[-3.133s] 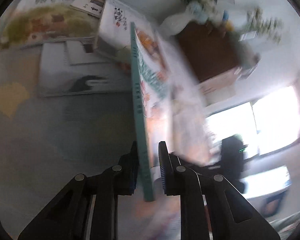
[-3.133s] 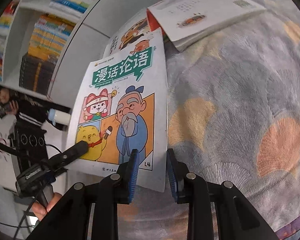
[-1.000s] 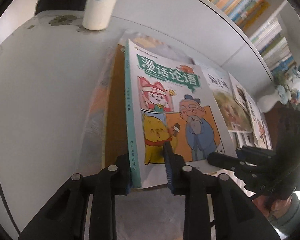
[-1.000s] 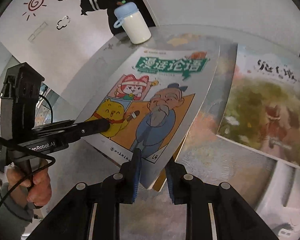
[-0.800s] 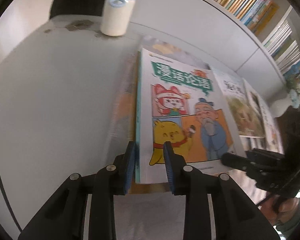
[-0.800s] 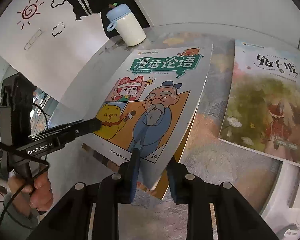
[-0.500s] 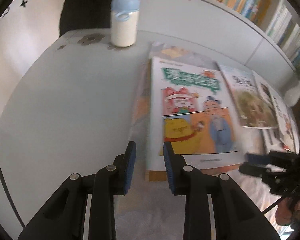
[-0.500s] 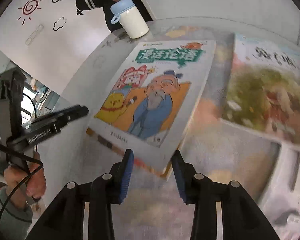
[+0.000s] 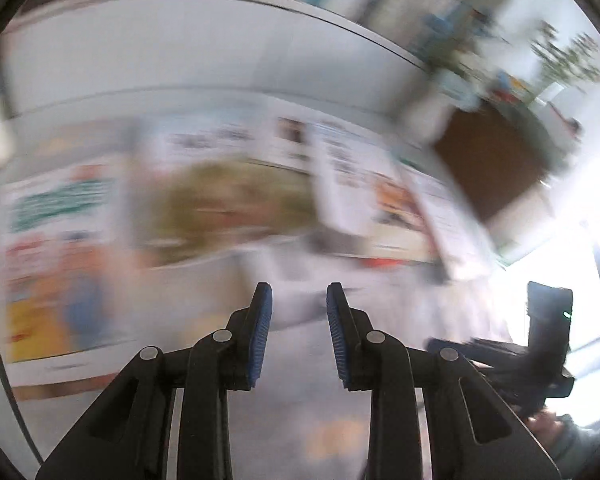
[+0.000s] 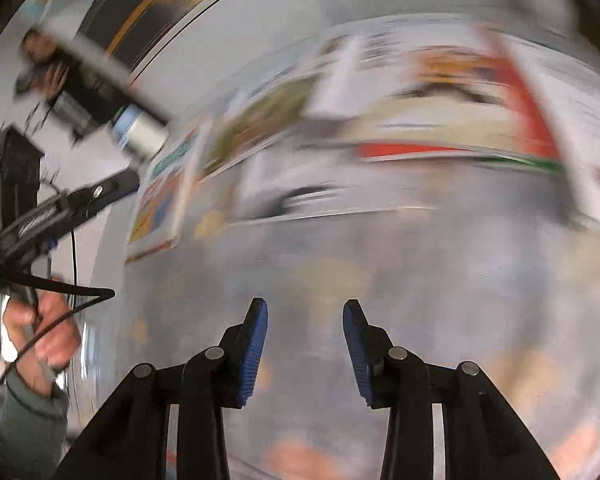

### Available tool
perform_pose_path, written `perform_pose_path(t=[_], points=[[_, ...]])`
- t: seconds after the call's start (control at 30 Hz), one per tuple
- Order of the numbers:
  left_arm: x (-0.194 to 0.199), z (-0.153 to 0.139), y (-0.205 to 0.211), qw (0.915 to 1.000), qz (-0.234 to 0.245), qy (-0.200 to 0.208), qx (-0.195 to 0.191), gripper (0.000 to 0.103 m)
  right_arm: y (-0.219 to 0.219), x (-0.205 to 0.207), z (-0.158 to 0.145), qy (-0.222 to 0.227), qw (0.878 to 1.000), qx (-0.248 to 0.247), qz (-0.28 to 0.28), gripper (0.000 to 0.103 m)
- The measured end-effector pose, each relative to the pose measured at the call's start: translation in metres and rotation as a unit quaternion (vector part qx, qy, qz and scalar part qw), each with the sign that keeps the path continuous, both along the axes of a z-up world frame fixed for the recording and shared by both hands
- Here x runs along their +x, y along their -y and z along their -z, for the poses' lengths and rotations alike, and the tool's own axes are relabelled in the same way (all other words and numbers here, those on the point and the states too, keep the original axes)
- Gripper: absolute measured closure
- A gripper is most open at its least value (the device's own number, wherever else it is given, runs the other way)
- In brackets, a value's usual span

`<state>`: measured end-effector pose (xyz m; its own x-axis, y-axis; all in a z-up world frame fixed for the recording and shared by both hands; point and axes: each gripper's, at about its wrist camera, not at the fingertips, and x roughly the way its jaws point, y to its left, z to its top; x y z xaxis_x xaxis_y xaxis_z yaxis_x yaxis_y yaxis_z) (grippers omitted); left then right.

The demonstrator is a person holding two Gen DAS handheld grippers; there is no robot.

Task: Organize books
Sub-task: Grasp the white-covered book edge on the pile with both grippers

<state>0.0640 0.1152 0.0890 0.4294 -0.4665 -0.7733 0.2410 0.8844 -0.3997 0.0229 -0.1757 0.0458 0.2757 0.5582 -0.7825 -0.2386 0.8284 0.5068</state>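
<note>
Both grippers have let go of the white comic book with the green title banner (image 9: pixel 64 256), now lying flat on the pile at far left. Left gripper (image 9: pixel 299 330) hangs narrowly parted and empty; right gripper (image 10: pixel 305 346), jaws just opened, is empty over the patterned cloth (image 10: pixel 420 280). That book looks placed; next comes reaching the blurred books (image 9: pixel 340 192) at right.

1. Nothing readable, both views are smeared by motion blur.
2. Comic book (image 9: pixel 64 256) cover has a green title banner, characters just mush.
3. Neighbouring picture book (image 9: pixel 220 192) title equally illegible.
</note>
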Motion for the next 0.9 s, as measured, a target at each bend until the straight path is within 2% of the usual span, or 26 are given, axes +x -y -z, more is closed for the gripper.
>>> perform_pose_path(t=[0.1, 0.27, 0.37, 0.47, 0.67, 0.77, 0.9], points=[[0.010, 0.008, 0.069, 0.9979, 0.062, -0.014, -0.014, 0.078, 0.055, 0.001, -0.007, 0.010, 0.998, -0.002, 0.067, 0.065], [0.026, 0.024, 0.173, 0.9914, 0.127, -0.026, 0.019, 0.078, 0.150, 0.012, -0.014, 0.024, 0.984, -0.024, 0.173, 0.064], [0.038, 0.037, 0.210, 0.9900, 0.134, -0.034, 0.028, 0.078, 0.210, 0.020, -0.012, 0.017, 0.973, -0.013, 0.228, 0.064], [0.054, 0.050, 0.237, 0.9918, 0.118, -0.045, 0.021, 0.078, 0.255, 0.037, -0.004, 0.009, 0.965, 0.000, 0.261, 0.063], [0.071, 0.066, 0.265, 0.9935, 0.095, -0.058, 0.025, 0.078, 0.282, 0.071, 0.016, 0.000, 0.967, 0.028, 0.252, 0.063], [0.079, 0.071, 0.272, 0.9941, 0.084, -0.062, 0.031, 0.078, 0.277, 0.089, 0.021, 0.010, 0.972, 0.013, 0.235, 0.065], [0.084, 0.072, 0.276, 0.9954, 0.071, -0.053, 0.037, 0.078, 0.270, 0.112, 0.025, 0.026, 0.973, -0.022, 0.230, 0.073]])
